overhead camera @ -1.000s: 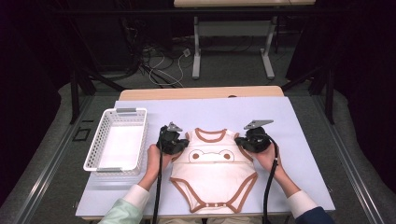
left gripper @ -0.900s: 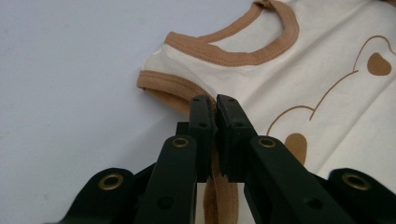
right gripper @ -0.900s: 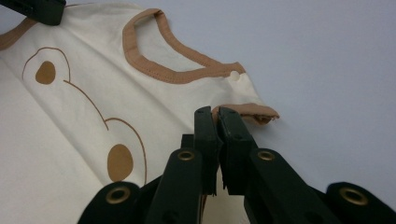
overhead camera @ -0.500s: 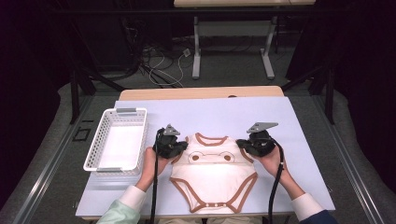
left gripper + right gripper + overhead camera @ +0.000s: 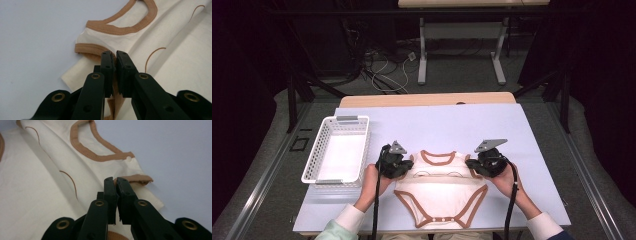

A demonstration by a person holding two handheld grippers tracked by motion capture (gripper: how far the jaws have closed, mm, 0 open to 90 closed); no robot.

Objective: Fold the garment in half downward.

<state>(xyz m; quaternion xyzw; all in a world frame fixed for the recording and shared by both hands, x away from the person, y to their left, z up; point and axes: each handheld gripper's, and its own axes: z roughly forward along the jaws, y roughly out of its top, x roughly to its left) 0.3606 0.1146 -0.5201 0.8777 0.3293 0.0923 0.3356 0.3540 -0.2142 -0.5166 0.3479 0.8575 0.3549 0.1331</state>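
Note:
A cream baby bodysuit [image 5: 439,192] with brown trim lies flat on the pale blue table cover, neck opening away from the person. My left gripper [image 5: 403,166] is shut on the bodysuit's left sleeve edge; in the left gripper view the jaws pinch the brown-trimmed sleeve [image 5: 87,48] of the bodysuit [image 5: 175,57]. My right gripper [image 5: 472,165] is shut on the right sleeve; in the right gripper view the jaws clamp the sleeve hem [image 5: 136,178] of the bodysuit [image 5: 37,195]. A hand holds each gripper, cables trailing toward the bottom.
A white mesh basket [image 5: 323,145] stands at the left of the table [image 5: 452,125], close to my left gripper. Beyond the table's far wooden edge are another table's legs and cables on the floor.
Both grippers have drawn back toward the person, pulling the bodysuit nearer the front edge by its sleeves.

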